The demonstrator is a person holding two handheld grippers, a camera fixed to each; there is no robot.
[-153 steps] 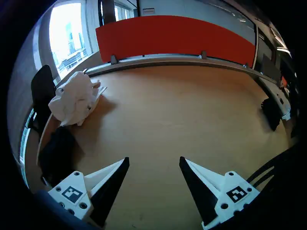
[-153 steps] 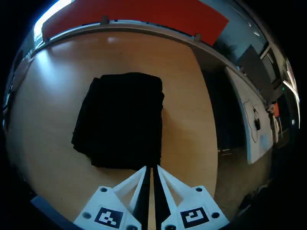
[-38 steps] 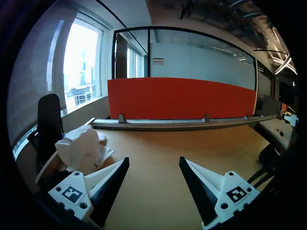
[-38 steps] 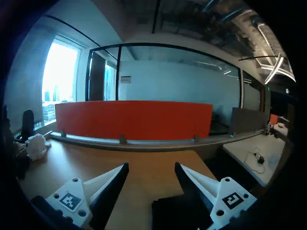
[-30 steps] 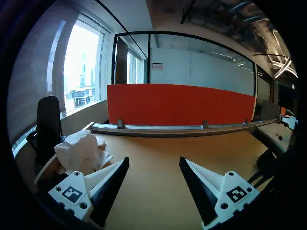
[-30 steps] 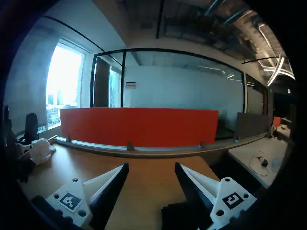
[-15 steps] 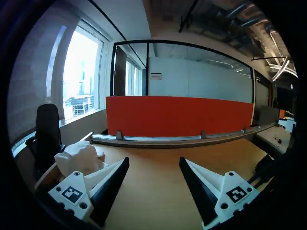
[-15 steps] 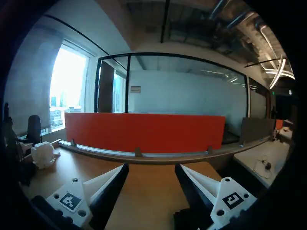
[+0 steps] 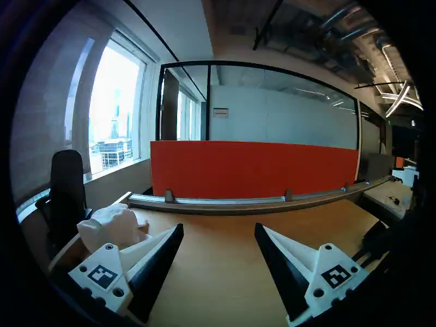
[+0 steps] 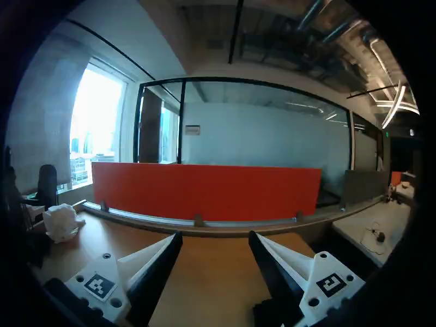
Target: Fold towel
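Your wooden desk [image 9: 218,283] runs up to the orange partition [image 9: 250,169]. On the near side of the partition, the black folded towel [image 10: 271,315] lies toward its right end and a white crumpled cloth [image 9: 111,226] toward its left. Facing the partition, your left gripper [image 9: 218,225] is spread wide and empty, and your right gripper [image 10: 215,234] is the same.

The wooden desk [image 9: 229,245] has a light brown top with a curved far edge. There a red divider panel [image 9: 250,169] stands on a grey rail [image 9: 234,200]. A crumpled white cloth [image 9: 111,226] lies on the top near its left end. In the right gripper view the same cloth [image 10: 61,222] sits far off to the left. A corner of a black towel [image 10: 267,316] lies on the desk's near right part, mostly hidden.
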